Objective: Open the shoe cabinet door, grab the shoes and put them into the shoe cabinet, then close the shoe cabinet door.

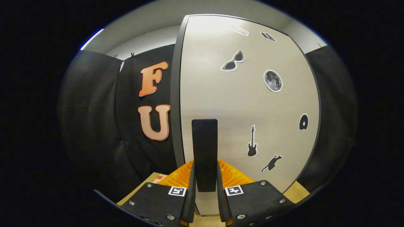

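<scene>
The shoe cabinet door is a pale grey panel with a dark edge, standing straight ahead and covered with several small stickers. A tall black handle sticks out from the door near its left edge. My gripper is shut on that handle, with one finger pressed against each side of its lower part. The door looks flush with the cabinet front; whether it has swung at all I cannot tell. No shoes are in sight.
Black booth cloth hangs to the left of the cabinet and also to its right. A light wooden surface lies under the cabinet, just behind my fingers.
</scene>
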{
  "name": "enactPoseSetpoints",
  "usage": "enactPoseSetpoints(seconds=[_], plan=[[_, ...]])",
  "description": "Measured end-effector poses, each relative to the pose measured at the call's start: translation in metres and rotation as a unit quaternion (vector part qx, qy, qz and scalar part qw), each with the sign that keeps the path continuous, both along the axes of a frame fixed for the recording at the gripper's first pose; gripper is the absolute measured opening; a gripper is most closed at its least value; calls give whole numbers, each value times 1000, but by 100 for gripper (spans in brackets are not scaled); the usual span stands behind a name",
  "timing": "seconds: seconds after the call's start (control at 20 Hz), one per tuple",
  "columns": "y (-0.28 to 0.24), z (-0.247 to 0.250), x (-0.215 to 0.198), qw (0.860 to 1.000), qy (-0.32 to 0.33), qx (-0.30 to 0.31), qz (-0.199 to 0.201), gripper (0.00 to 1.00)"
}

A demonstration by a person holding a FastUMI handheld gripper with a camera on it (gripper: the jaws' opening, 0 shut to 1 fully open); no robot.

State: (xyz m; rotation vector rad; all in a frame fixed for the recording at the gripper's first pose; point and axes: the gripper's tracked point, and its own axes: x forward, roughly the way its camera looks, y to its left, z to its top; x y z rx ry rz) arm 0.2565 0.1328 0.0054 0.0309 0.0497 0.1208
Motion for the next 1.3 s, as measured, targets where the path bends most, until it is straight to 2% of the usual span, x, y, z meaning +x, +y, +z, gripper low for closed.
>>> enactPoseSetpoints(seconds=[0.3,0.45,0.55,1.1,1.3], plan=[[-8,3,-32,1000,16,17,20,25],[-21,1,-58,999,19,23,16,24],[-23,1,-62,999,19,24,16,21],[-65,-1,-106,999,30,29,-8,21],[-95,0,-128,999,30,36,-18,20]])
